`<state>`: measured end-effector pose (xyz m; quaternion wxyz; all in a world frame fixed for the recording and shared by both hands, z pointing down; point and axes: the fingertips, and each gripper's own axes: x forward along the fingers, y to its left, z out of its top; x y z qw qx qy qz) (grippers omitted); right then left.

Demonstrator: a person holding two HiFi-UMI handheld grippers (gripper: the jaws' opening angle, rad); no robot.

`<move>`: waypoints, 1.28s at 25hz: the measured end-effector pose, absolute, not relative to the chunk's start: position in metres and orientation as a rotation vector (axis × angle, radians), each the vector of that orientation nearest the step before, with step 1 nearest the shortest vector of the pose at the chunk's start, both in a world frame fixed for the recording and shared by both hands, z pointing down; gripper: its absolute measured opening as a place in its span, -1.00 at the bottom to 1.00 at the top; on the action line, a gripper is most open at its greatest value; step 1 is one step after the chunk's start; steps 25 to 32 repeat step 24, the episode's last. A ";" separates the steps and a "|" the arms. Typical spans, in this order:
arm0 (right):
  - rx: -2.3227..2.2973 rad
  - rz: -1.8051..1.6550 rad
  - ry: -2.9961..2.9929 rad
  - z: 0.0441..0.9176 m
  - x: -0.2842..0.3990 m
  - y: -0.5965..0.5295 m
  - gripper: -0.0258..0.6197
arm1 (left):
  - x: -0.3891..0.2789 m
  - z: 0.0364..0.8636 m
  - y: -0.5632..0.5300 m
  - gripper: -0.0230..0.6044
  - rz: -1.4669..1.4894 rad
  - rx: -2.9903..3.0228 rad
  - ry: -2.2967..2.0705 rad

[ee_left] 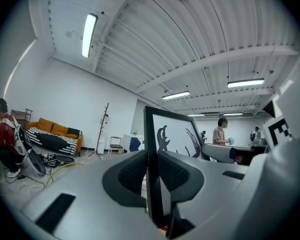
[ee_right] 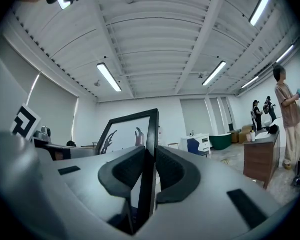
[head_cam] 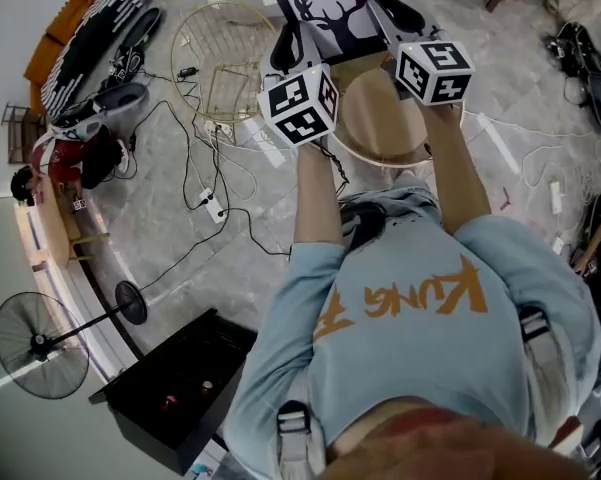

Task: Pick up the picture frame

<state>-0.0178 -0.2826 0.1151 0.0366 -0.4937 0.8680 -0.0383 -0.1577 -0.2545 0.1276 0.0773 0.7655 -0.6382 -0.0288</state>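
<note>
The picture frame is black-edged, with a black antler print on white. It hangs in the air between my two grippers, above a round wooden table. My left gripper is shut on the frame's left edge. In the left gripper view the pads of that gripper press both sides of the black edge of the frame. My right gripper is shut on the right edge. The right gripper view shows that gripper clamping the frame the same way.
A wire basket stands left of the table, with cables trailing over the floor. A striped sofa, a standing fan and a black box lie to the left. People stand far off.
</note>
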 end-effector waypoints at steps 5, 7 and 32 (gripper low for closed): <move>-1.533 -0.066 2.663 0.102 -0.009 -0.283 -0.71 | -0.149 0.118 -0.259 -0.67 -0.116 2.320 -1.890; -1.537 -0.049 2.660 0.099 -0.007 -0.284 -0.71 | -0.147 0.115 -0.260 -0.67 -0.127 2.329 -1.885; -1.521 -0.026 2.666 0.098 -0.014 -0.288 -0.71 | -0.154 0.115 -0.265 -0.67 -0.145 2.328 -1.893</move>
